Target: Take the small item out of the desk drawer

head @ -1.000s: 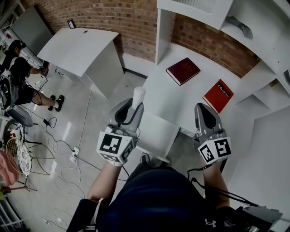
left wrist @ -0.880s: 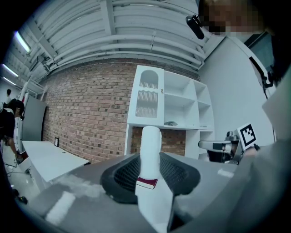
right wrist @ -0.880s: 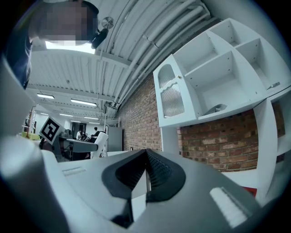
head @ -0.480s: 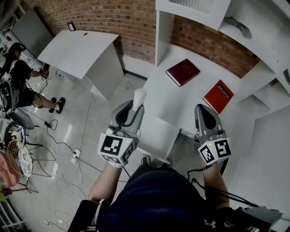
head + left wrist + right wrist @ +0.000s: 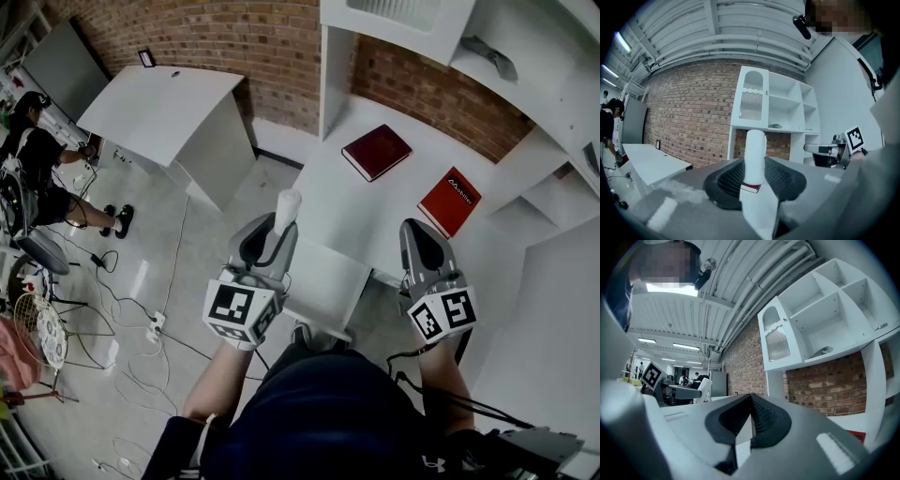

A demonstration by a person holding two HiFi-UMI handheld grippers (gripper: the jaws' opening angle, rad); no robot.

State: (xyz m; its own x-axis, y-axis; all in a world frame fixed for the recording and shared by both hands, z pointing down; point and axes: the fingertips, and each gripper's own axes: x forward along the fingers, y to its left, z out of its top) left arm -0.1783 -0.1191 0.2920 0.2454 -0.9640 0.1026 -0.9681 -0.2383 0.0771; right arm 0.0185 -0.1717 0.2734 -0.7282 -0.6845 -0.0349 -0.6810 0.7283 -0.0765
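A small white tube (image 5: pixel 286 207) with a dark red band near its base stands upright in my left gripper (image 5: pixel 277 231), which is shut on it. In the left gripper view the tube (image 5: pixel 755 147) rises from between the dark ribbed pads. The gripper hangs over the floor just left of the white desk drawer (image 5: pixel 325 281), which juts out from the desk's (image 5: pixel 375 211) front edge. My right gripper (image 5: pixel 419 246) hovers over the desk's front right part, jaws shut with nothing between them; its tips (image 5: pixel 751 398) meet in the right gripper view.
Two red books (image 5: pixel 377 150) (image 5: pixel 449 200) lie on the desk. White shelving (image 5: pixel 525 103) stands behind and to the right against the brick wall. A second white desk (image 5: pixel 159 98) is at the left, with a seated person (image 5: pixel 33 159) and cables (image 5: pixel 141 328) on the floor.
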